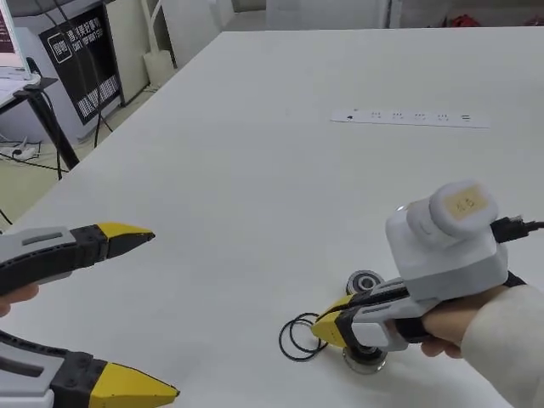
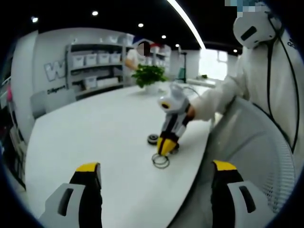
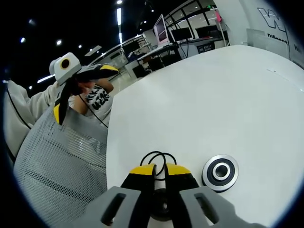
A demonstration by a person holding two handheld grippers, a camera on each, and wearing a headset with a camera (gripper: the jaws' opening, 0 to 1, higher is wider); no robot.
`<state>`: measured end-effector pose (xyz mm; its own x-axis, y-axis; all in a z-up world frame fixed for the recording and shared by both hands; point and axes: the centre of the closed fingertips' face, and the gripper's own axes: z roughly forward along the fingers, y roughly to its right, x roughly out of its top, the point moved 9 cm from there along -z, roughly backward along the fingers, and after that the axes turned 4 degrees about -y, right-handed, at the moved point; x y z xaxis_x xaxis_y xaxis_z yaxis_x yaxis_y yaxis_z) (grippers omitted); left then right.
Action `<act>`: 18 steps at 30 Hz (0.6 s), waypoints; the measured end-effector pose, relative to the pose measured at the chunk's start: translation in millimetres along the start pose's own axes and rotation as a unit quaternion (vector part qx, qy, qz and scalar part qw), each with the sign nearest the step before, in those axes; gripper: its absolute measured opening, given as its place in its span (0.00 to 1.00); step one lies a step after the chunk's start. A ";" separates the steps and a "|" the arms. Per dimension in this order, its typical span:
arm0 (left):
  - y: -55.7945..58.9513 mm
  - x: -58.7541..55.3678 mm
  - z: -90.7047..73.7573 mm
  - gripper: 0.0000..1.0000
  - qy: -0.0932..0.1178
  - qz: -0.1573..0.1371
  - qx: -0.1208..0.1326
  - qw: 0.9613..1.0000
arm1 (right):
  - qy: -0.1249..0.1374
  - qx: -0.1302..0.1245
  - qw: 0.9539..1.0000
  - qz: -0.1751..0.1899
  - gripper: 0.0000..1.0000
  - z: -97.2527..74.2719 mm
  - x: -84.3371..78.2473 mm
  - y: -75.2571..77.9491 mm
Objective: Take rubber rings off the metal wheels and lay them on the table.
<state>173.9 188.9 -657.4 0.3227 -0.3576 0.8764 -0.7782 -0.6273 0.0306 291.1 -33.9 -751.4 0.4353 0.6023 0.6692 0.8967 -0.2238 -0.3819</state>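
Left claw [image 1: 161, 314] sits nearest us at the lower left of the head view, its two yellow-tipped jaws spread wide apart and holding nothing above the white bench [image 1: 255, 170]. In its own view the same two yellow tips stand far apart.

Next out, to the right, we see the right claw [image 1: 321, 328] held in a hand in a pale sleeve and angled down to the bench top. Its yellow tips are drawn nearly together, with a thin slit between them. We cannot tell whether they pinch anything.

We count two thin black rubber rings [image 1: 299, 337]. They lie flat on the bench as overlapping loops, just in front of the right claw's tips.

We count two round metal wheels. One metal wheel [image 1: 365, 360] sits directly beneath the right claw, partly covered by it. The second metal wheel [image 1: 364, 282], with a dark centre and bright rim, lies flat just beside the claw on its far side, apart from the rings.

Farther across the bench, well apart from all this, lies one long white power strip [image 1: 410, 118]. In the left gripper view a green potted plant [image 2: 149, 75] stands at the bench's far end.
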 end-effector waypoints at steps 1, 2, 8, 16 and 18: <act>-0.1 0.2 0.1 0.98 0.000 0.000 0.000 1.000 | 0.000 0.000 1.000 0.001 0.06 -0.6 0.0 0.3; -0.2 0.5 0.1 0.98 0.000 0.000 0.000 1.000 | 0.001 -0.001 1.000 0.000 0.06 -1.6 0.3 0.5; -1.0 2.0 -0.2 0.98 -0.002 0.003 -0.001 1.000 | 0.012 -0.004 1.000 -0.004 0.06 -10.7 4.0 -0.2; -2.7 6.0 1.4 0.98 -0.004 0.009 -0.005 1.000 | 0.037 -0.017 0.999 -0.006 0.07 -30.1 10.1 0.2; -3.5 7.7 2.1 0.97 -0.004 0.011 -0.006 1.000 | 0.043 -0.022 0.999 -0.007 0.07 -36.1 11.2 1.5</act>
<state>180.2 186.8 -651.7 0.3091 -0.3770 0.8731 -0.7919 -0.6104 0.0168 300.2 -55.1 -721.5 0.4260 0.5374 0.7278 0.9047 -0.2505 -0.3446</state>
